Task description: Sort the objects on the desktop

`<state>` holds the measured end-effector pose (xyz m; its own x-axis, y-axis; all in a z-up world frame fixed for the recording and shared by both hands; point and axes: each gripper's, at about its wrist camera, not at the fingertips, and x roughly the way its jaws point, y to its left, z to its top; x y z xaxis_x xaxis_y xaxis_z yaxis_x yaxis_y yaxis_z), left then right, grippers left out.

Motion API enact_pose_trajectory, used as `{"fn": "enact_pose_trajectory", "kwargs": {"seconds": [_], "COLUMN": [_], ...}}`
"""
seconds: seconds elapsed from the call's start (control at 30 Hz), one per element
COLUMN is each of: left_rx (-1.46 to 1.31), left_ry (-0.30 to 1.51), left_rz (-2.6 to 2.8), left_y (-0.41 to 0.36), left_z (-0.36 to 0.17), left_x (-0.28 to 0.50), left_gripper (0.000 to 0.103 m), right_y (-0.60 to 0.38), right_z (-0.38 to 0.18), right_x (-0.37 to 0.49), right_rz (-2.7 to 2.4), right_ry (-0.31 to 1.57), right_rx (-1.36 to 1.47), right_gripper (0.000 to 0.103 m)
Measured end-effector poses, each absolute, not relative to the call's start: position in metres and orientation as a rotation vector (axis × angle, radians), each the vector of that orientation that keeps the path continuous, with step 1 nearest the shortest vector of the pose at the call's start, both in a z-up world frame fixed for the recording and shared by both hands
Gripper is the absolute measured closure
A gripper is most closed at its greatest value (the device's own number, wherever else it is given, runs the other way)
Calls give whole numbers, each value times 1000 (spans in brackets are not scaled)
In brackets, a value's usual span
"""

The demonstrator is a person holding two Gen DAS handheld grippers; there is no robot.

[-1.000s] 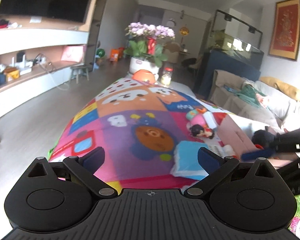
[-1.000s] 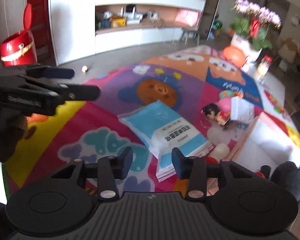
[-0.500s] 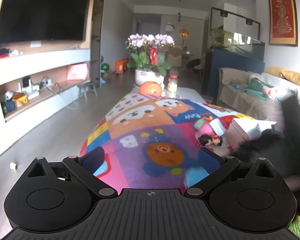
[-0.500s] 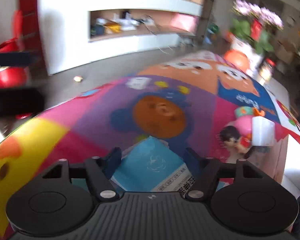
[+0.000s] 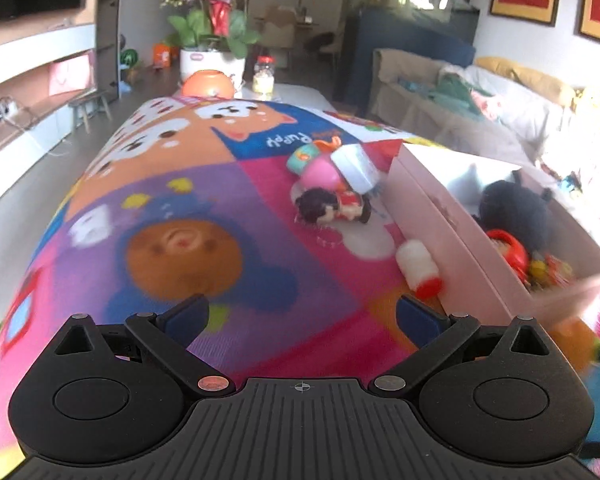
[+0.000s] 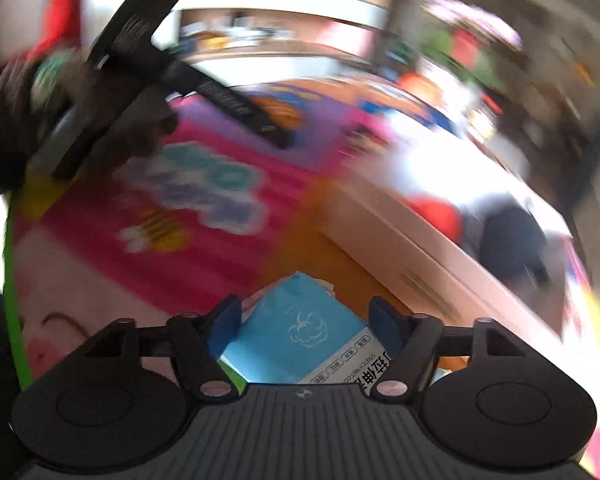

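Observation:
My right gripper (image 6: 306,318) is shut on a blue tissue pack (image 6: 300,340), held above the colourful mat beside the pink box (image 6: 420,264); this view is blurred by motion. My left gripper (image 5: 300,316) is open and empty above the mat (image 5: 204,200). Ahead of it lie a small doll (image 5: 332,206), a pink toy (image 5: 320,172) with a white cylinder (image 5: 356,166), and a white bottle with a red cap (image 5: 418,268). The pink box (image 5: 440,216) at the right holds a black plush (image 5: 516,212) and red toys (image 5: 508,248).
An orange ball (image 5: 208,82), a jar (image 5: 263,78) and a flower pot (image 5: 210,60) stand at the mat's far end. A sofa (image 5: 480,96) runs along the right. The left gripper's body (image 6: 148,60) shows at the upper left of the right wrist view.
The right gripper closed on the blue tissue pack, lifted it off the mat and swung it towards the pink box. The left gripper moved forward and tilted down towards the toys.

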<state>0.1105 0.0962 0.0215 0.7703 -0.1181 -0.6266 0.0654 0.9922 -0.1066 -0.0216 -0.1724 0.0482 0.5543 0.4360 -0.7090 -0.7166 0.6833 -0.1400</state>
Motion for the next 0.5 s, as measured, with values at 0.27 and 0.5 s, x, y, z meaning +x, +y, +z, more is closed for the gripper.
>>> {"fn": "enact_pose_trajectory", "kwargs": {"seconds": [0.27, 0.5], "left_rx": [282, 378], "left_ry": [544, 520], "left_rz": [-79, -381], "left_y": [48, 52], "left_z": [4, 2], "left_x": [181, 183], "left_gripper": [1, 1], "right_y": [-254, -291], "right_z": [67, 55], "right_x": [-17, -13], "right_rz": [522, 428], "right_ry": [642, 671], "right_rx": [-94, 18], "right_gripper": [12, 8]}}
